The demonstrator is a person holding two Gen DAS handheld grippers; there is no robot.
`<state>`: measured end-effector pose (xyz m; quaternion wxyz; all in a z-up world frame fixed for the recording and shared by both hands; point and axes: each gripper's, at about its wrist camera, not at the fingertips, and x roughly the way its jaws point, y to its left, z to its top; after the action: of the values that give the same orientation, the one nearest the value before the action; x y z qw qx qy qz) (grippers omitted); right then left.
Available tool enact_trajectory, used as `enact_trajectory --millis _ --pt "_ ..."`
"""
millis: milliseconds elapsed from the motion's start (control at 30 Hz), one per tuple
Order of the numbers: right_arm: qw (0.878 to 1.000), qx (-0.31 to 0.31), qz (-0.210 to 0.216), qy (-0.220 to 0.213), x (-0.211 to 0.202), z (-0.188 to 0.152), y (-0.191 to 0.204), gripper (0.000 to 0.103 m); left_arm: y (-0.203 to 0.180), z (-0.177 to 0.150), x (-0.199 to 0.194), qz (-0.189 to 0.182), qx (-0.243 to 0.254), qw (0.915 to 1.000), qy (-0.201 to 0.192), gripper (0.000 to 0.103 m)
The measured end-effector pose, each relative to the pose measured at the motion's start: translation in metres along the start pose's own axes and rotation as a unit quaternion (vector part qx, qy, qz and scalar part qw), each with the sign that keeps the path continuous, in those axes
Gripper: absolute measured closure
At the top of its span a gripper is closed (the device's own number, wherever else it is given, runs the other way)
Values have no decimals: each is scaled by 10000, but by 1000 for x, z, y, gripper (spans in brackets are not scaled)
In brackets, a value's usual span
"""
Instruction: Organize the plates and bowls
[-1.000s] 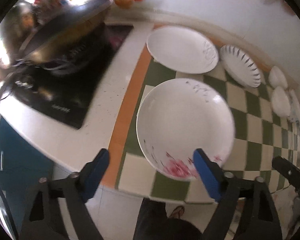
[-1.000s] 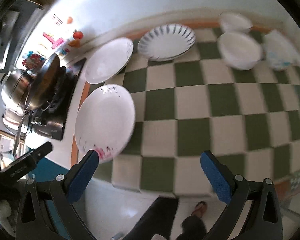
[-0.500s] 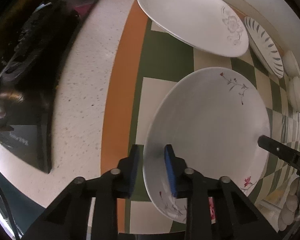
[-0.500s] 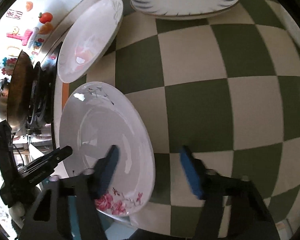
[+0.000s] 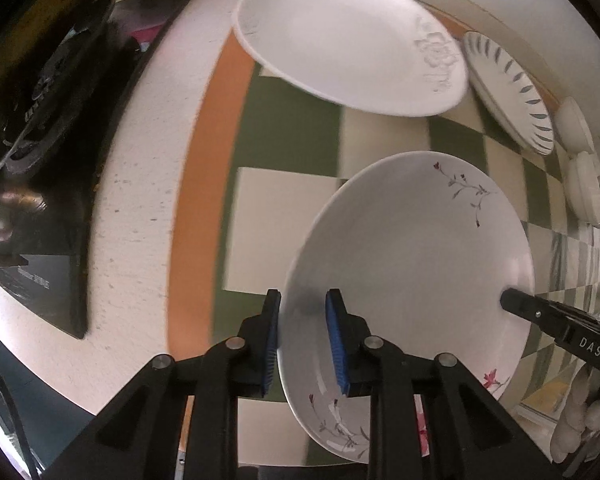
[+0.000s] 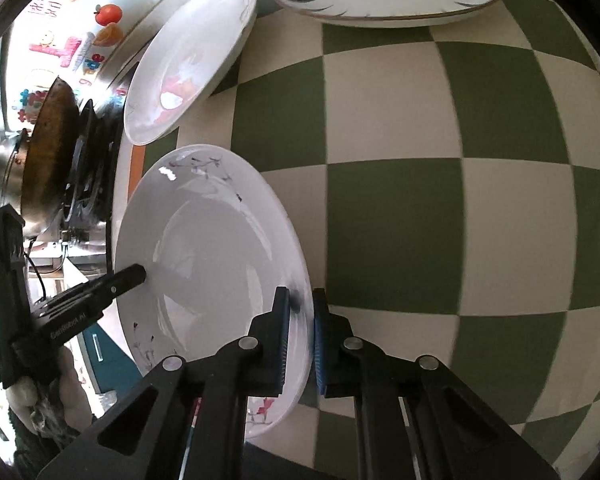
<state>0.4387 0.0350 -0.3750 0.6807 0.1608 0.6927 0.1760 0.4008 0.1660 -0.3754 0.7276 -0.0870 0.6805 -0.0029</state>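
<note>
The flowered plate (image 5: pixel 420 264) looks glossy glazed ceramic; the checked mat (image 6: pixel 400 216) matt; the worktop (image 5: pixel 140 184) speckled, rough.

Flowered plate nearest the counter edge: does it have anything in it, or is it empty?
Empty. The flowered plate shows a bare white well in both wrist views, with only printed sprigs and pink blossoms near the rim; both grippers' fingers pinch its rim.

Speckled white counter (image 5: pixel 140 184), green-checked mat (image 6: pixel 392 216), three plates, white bowls (image 5: pixel 584 184), black cooktop (image 5: pixel 48 276)
</note>
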Motion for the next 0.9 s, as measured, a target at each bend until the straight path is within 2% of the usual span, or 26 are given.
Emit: enact_trajectory --millis 200,400,700,900 --pt "9996 94 65 -253 -39 -3 -29 91 -47 -5 -4 -89 140 9999 8 83" --pt "9989 222 -44 -401 -66 -1 -70 91 -93 0 7 -148 449 9988 136 83" --pt "9972 562 -54 -483 -86 -2 -137 91 -131 9 13 -101 740 9969 250 83" --pt "9971 616 -35 -439 -85 -2 -157 91 -136 12 12 -47 746 9967 302 82"
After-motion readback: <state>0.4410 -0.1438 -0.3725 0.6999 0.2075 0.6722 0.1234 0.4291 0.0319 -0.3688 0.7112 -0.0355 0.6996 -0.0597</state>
